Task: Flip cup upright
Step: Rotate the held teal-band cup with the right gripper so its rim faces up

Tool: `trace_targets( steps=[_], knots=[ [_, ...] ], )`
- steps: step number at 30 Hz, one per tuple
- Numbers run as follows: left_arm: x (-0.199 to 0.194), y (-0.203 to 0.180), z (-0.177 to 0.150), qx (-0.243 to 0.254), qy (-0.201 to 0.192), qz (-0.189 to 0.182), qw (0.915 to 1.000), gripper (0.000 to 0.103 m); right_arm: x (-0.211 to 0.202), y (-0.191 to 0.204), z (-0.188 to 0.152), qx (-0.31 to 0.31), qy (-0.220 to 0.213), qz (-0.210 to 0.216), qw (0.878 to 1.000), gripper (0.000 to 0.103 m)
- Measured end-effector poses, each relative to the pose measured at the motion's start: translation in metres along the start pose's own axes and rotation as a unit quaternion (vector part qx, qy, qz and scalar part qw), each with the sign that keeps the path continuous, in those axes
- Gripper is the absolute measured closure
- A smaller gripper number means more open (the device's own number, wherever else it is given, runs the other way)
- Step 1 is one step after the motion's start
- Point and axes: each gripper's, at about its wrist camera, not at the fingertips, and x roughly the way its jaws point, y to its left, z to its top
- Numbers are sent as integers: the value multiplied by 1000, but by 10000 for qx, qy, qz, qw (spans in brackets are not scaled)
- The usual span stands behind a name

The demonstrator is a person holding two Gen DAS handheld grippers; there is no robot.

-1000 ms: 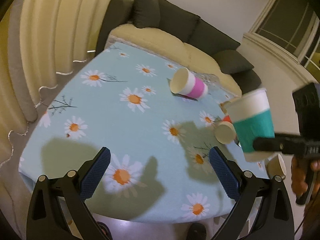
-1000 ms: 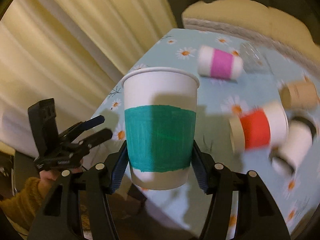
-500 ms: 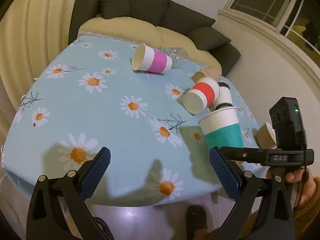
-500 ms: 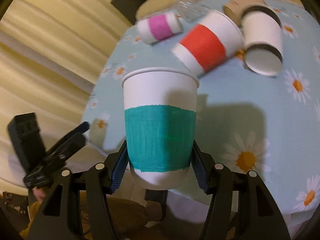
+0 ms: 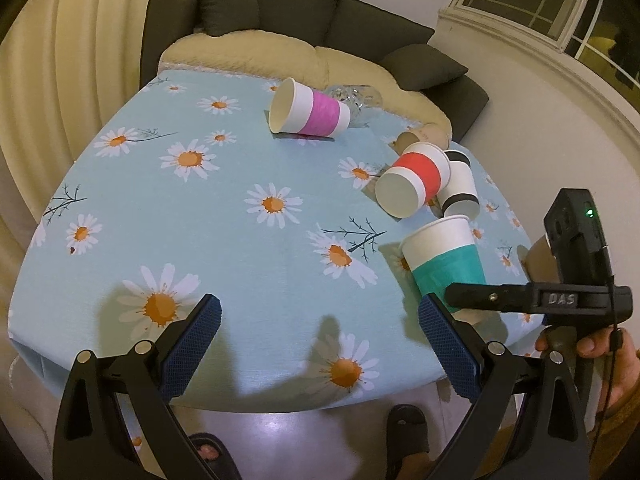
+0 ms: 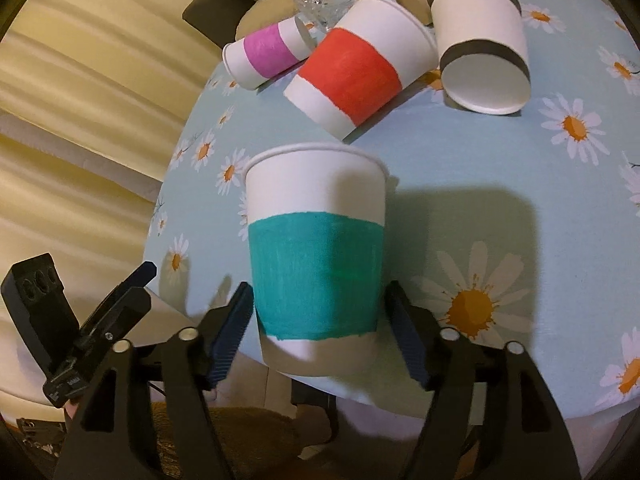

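A white paper cup with a teal band (image 6: 316,256) stands mouth up near the front right edge of the daisy tablecloth (image 5: 224,240); it also shows in the left wrist view (image 5: 444,256). My right gripper (image 6: 320,332) has its jaws around the cup's lower part, slightly parted from its sides. My left gripper (image 5: 320,344) is open and empty above the table's front edge.
A pink-banded cup (image 5: 308,110), a red-banded cup (image 5: 414,182) and a black-banded cup (image 5: 460,190) lie on their sides. Brown cups (image 5: 424,134) lie behind and at the right edge. A glass object (image 5: 356,96) and a sofa (image 5: 304,24) are at the back.
The teal cup came down from the air to the table. The right gripper's jaws have widened off its sides. The left gripper's view shifted a little.
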Motion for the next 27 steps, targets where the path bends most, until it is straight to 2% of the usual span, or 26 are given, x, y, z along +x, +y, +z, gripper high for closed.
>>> trace_targets(
  steps=[5,10,14,19,21,27],
  knots=[
    [3,-1,-1,24,51,8,10000,7,-23,-6,-5,110,-197,93,9997,28],
    [5,-8,-8,212,157,-15,9997,7,-69,-12,-21,214,-788,409,9958,28],
    [4,-13,-7,-253,347,-679,9968,7,-109,-10,-46,-70,-1349,487,9896,28],
    [6,-50,8,-607,605,-1019,9911,7,-129,-23,-80,-202,-1631,774,9834,26],
    [8,-68,17,-620,685,-989,9908,7,-129,-27,-88,-274,-1653,836,9823,25],
    [43,-120,41,-405,1305,-380,9899,7,-133,-39,-103,-393,-1662,973,9805,25]
  ],
)
